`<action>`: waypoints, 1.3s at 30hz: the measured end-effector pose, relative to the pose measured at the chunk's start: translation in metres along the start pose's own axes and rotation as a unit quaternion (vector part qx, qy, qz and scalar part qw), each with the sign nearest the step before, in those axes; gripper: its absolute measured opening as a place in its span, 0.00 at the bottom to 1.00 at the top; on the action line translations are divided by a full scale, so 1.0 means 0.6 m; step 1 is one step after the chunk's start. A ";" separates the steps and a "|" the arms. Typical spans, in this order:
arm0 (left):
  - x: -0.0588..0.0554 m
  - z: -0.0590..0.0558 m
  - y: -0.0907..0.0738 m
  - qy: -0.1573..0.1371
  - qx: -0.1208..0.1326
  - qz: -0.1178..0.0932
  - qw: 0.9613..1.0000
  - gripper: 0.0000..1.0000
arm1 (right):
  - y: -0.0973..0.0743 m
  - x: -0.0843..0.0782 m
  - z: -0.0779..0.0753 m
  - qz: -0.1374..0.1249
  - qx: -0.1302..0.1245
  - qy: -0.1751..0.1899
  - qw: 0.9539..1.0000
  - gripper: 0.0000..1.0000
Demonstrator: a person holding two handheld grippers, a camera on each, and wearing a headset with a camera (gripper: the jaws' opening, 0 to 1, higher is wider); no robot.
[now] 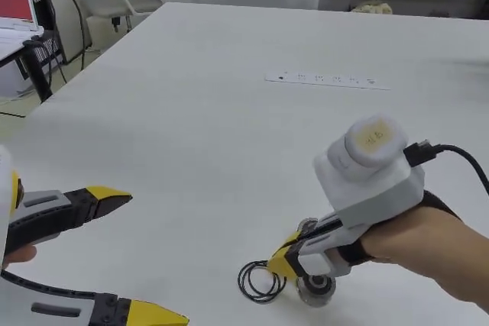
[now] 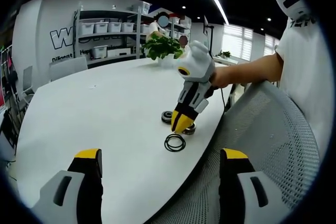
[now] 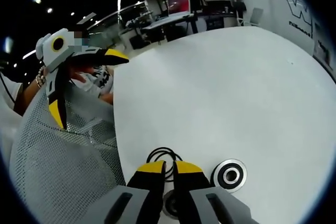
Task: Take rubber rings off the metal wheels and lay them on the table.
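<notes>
yellow-tipped right gripper [image 1: 281, 263] low beside rings [image 1: 258, 280]

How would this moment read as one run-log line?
left gripper: open | right gripper: shut, over one metal wheel | rubber rings: flat on table

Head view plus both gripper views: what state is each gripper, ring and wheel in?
Left gripper: open, empty.
Right gripper: fingers shut.
Rubber rings: loose, overlapping, flat on the table.
Wheel beside right gripper: lying flat.
Wheel under right gripper: partly hidden.
</notes>
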State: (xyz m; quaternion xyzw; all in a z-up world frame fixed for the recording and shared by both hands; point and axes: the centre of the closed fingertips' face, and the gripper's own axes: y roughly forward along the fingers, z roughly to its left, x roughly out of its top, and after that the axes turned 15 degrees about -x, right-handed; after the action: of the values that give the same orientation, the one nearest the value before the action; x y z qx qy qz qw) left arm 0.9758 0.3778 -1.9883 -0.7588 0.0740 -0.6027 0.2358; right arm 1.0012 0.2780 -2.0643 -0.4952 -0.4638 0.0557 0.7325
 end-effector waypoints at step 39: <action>0.191 0.009 0.122 0.170 -0.115 -0.001 0.979 0.93 | -0.048 -0.023 -0.136 -0.050 -0.087 0.071 0.992 0.09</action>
State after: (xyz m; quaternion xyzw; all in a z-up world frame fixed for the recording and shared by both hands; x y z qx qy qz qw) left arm 1.0235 0.2693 -1.9210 -0.6676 0.1812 -0.7104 0.1300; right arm 1.0425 0.2007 -2.0569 -0.5356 -0.4383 -0.0570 0.7196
